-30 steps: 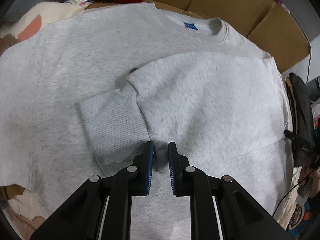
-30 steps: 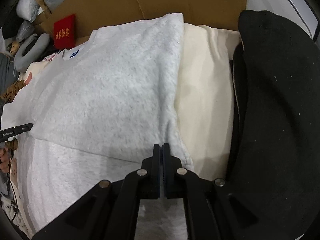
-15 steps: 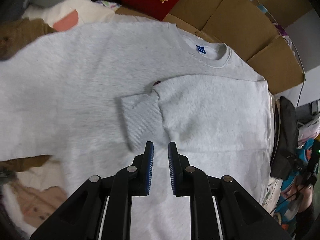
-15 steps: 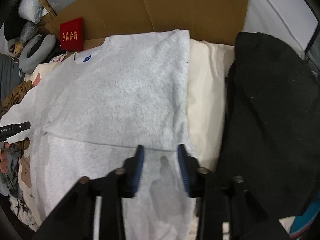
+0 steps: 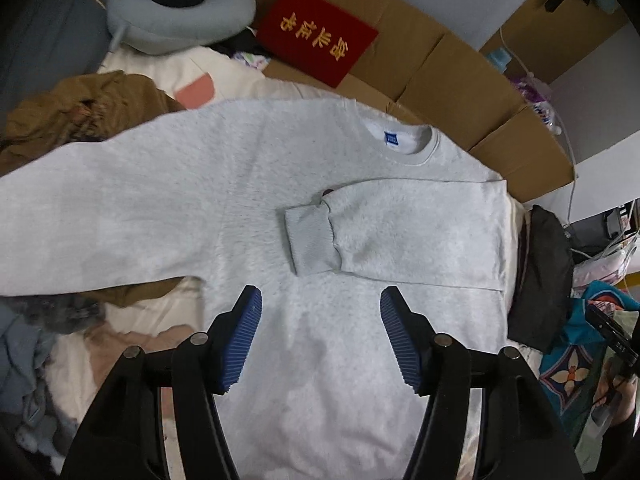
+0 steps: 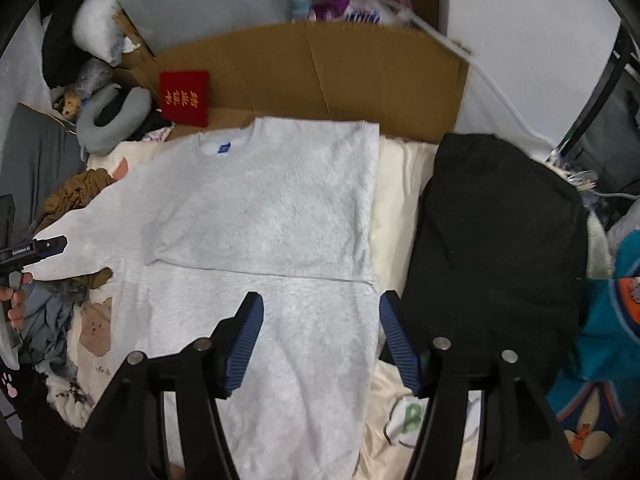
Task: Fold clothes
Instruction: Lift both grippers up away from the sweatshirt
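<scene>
While both hand-held tools are held above it, the grey sweatshirt (image 5: 320, 184) is seen spread flat on a cream bedcover (image 6: 396, 208), collar toward the flattened cardboard (image 5: 448, 80). One sleeve (image 5: 416, 236) is folded across the chest, its ribbed cuff (image 5: 310, 240) lying near the middle; the other sleeve (image 5: 92, 216) is stretched out to the side over a brown garment (image 5: 72, 112). A black garment (image 6: 496, 232) is seen just beside the folded edge. A grey neck pillow (image 5: 176, 12) and a red booklet (image 5: 316, 40) are placed beyond the collar. The left gripper (image 5: 320, 334) is spread wide over the lower body of the sweatshirt, nothing held. The right gripper (image 6: 321, 338) is likewise parted wide, empty, above the hem edge
</scene>
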A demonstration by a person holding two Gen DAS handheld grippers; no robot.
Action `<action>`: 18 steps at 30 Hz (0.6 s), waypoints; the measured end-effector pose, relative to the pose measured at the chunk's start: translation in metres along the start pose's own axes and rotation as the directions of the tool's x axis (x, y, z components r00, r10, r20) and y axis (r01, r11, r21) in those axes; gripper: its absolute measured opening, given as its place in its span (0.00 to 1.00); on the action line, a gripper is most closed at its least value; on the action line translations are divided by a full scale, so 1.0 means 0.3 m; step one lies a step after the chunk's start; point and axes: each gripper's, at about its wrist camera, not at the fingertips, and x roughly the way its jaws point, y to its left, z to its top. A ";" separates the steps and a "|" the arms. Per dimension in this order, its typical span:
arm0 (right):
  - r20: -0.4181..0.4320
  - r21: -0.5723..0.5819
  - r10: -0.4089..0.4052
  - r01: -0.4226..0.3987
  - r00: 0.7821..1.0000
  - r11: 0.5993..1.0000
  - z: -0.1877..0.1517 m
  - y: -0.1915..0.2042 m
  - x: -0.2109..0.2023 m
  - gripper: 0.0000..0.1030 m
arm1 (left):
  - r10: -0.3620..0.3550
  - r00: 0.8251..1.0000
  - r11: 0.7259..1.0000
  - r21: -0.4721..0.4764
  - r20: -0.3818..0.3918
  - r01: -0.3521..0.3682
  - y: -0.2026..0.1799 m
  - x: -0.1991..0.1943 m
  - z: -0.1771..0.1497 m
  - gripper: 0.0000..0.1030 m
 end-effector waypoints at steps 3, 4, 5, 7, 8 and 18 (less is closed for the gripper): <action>-0.002 -0.020 0.000 0.000 1.000 1.000 0.006 0.015 -0.093 0.56 | 0.015 1.000 1.000 0.005 0.018 -0.015 -0.003 -0.114 -0.004 0.61; -0.001 -0.025 -0.003 0.003 1.000 1.000 0.009 0.020 -0.126 0.56 | 0.018 1.000 1.000 0.005 0.025 -0.018 -0.005 -0.148 -0.006 0.61; 0.001 -0.029 -0.006 0.006 1.000 1.000 0.013 0.025 -0.160 0.56 | 0.020 0.999 1.000 0.006 0.032 -0.020 -0.008 -0.188 -0.009 0.61; 0.010 -0.034 -0.014 0.015 1.000 0.999 0.021 0.035 -0.229 0.57 | 0.021 0.999 1.000 0.009 0.049 -0.022 -0.012 -0.270 -0.016 0.61; 0.018 -0.040 -0.022 0.023 1.000 0.999 0.024 0.041 -0.263 0.57 | 0.022 0.998 1.000 0.009 0.056 -0.023 -0.013 -0.307 -0.021 0.61; 0.078 -0.081 -0.036 0.043 0.996 0.996 0.053 0.133 -0.591 0.62 | 0.121 0.985 0.991 -0.066 0.127 -0.113 0.052 -0.666 -0.121 0.61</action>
